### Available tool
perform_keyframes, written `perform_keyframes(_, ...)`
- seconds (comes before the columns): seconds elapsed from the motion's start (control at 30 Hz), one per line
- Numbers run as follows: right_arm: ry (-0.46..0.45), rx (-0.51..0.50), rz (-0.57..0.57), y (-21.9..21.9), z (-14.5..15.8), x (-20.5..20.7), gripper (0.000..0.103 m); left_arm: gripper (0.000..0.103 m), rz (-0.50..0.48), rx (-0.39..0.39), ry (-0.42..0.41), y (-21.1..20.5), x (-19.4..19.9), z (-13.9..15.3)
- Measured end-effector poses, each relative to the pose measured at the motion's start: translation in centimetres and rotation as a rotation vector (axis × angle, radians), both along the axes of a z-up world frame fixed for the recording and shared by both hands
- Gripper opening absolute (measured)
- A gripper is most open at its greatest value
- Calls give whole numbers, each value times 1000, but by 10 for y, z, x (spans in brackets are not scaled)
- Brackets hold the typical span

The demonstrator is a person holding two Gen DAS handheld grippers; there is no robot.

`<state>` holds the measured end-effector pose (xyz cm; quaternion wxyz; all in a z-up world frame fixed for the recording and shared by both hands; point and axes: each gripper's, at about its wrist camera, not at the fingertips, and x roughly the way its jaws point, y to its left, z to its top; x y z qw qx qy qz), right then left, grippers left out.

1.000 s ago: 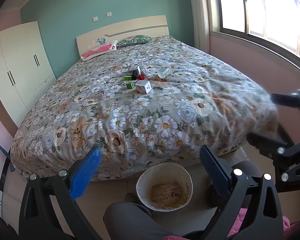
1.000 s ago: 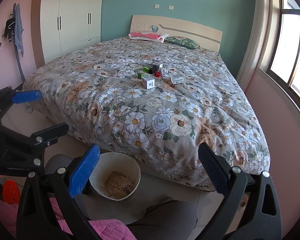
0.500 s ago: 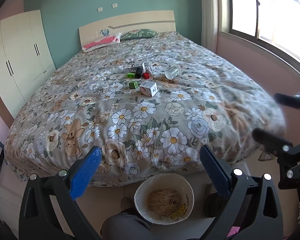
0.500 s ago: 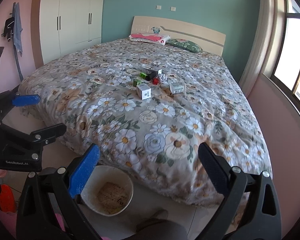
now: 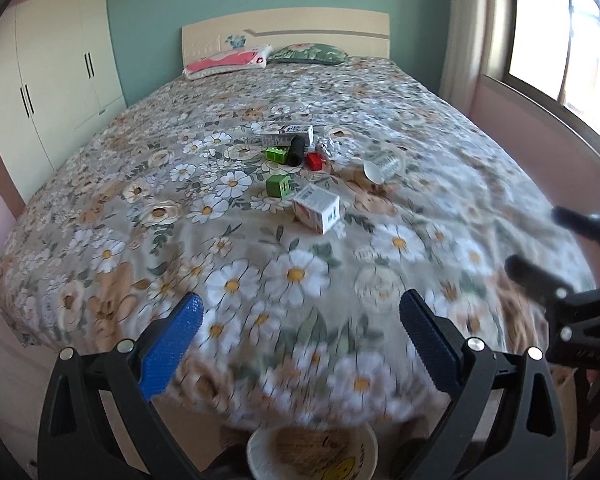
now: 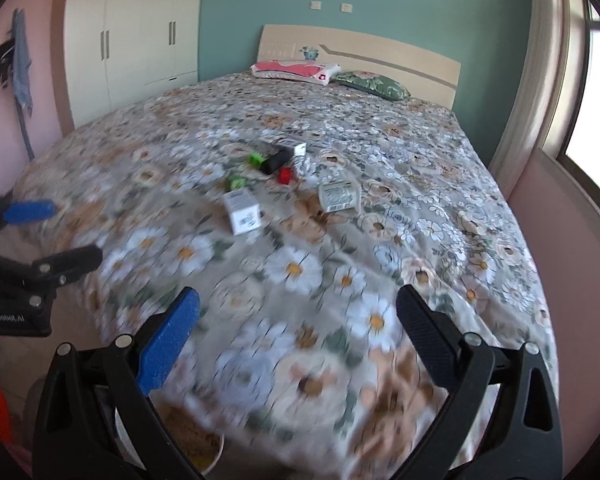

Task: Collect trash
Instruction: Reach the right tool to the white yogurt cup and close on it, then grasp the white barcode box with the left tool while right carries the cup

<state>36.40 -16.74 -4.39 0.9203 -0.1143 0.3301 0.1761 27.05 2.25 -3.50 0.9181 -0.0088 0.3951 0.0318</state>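
Trash lies in a cluster mid-bed on the floral quilt (image 5: 228, 280): a white carton (image 5: 316, 213), a green cube (image 5: 278, 186), a second green piece (image 5: 277, 155), a black cylinder (image 5: 295, 151), a red piece (image 5: 314, 161), a clear plastic cup on its side (image 5: 382, 168) and a flat white box (image 5: 290, 133). The carton (image 6: 242, 212) and cup (image 6: 339, 196) also show in the right wrist view. A white wastebasket (image 5: 312, 454) stands on the floor at the bed's foot. My left gripper (image 5: 300, 328) and right gripper (image 6: 298, 322) are both open and empty, above the bed's near edge.
A cream wardrobe (image 5: 52, 76) stands at the left wall. A window (image 5: 560, 32) and pink wall run along the right. Two pillows (image 5: 228, 60) lie by the headboard. The other gripper shows at each view's edge (image 5: 572, 292) (image 6: 24, 264).
Both grippers have risen and moved forward over the foot of the bed. The trash looks nearer and the wastebasket has slid to the bottom edge. Jaws stay open.
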Motion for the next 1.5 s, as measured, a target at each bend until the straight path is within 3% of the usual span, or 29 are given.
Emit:
perform_keyframes(0.33,45,-31,43,-3,-33,143,96,100,126,-139,72,-2,113,-37)
perform_keyframes(0.63,69,-79,118,20,-81,249,96,100,338,-303,136,9,191,-82)
perform_keyframes(0.97,130,-169,156,57,-132,311,96,100,425,-333,208,13,244,-123)
perform_keyframes(1.17,158,-154,157,58,-139,325,82,100,435,-325,226,10,257,-136)
perform_keyframes(1.23,178,-145,155,56,-141,328,74,99,438,-318,236,10,260,-140)
perform_keyframes(1.27,196,-140,155,56,-143,329,64,99,441,-313,236,9,261,-141)
perform_keyframes(1.33,214,-147,153,55,-146,328,62,88,437,-294,236,9,261,-140)
perform_keyframes(1.4,208,-153,159,57,-145,324,61,61,438,-257,237,7,261,-140)
perform_keyframes(1.47,206,-148,161,56,-142,319,61,45,425,-258,236,9,261,-140)
perform_keyframes(1.5,202,-146,160,56,-140,315,61,45,413,-263,237,11,260,-139)
